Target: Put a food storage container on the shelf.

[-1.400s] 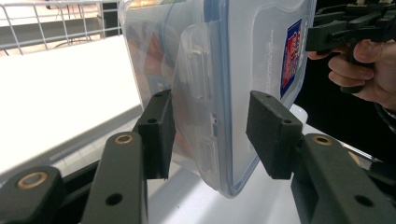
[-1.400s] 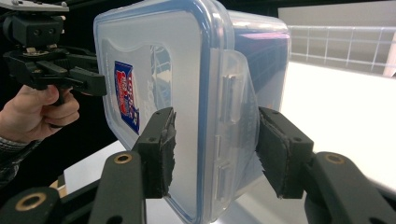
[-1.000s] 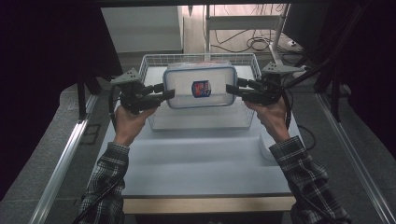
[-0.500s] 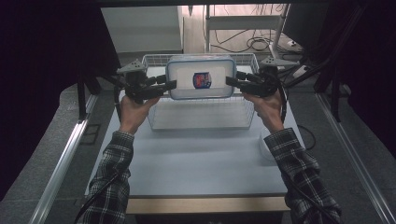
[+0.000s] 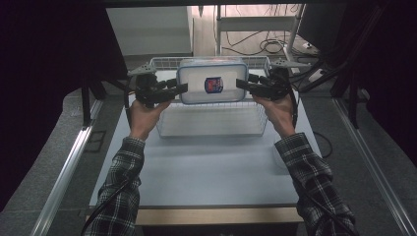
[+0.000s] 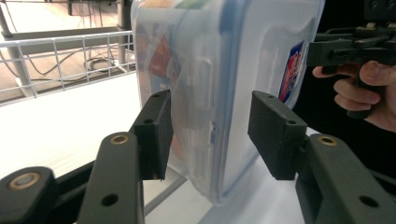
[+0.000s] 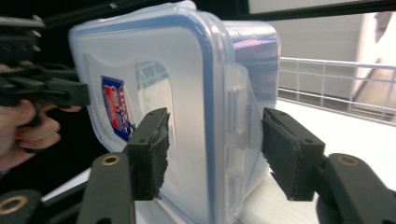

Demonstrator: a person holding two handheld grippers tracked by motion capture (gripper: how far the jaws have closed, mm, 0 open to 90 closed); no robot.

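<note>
My arms reach straight forward over the table [image 5: 206, 167], my left gripper [image 5: 181, 88] and right gripper [image 5: 242, 84] level and pointing inward at each other. Between them the lidded plastic container [image 5: 212, 81] stands on edge at the wire basket [image 5: 216, 120]'s far side. Each gripper's jaws straddle one end of it, parted, with visible gaps to the plastic.

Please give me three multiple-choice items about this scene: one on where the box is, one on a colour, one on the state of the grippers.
1. Where is the box?
A. Above the wire basket
B. On the floor
C. On a shelf

2. What colour is the lid's seal?
A. Red
B. Blue
C. Green

3. How do the left gripper and right gripper stand?
A. Both far from the box
B. One at each end of the box
C. Both on one end

Answers: 1 A, it hangs over the basket; 2 B, a blue band rims the lid; 3 B, each straddles one end.
</note>
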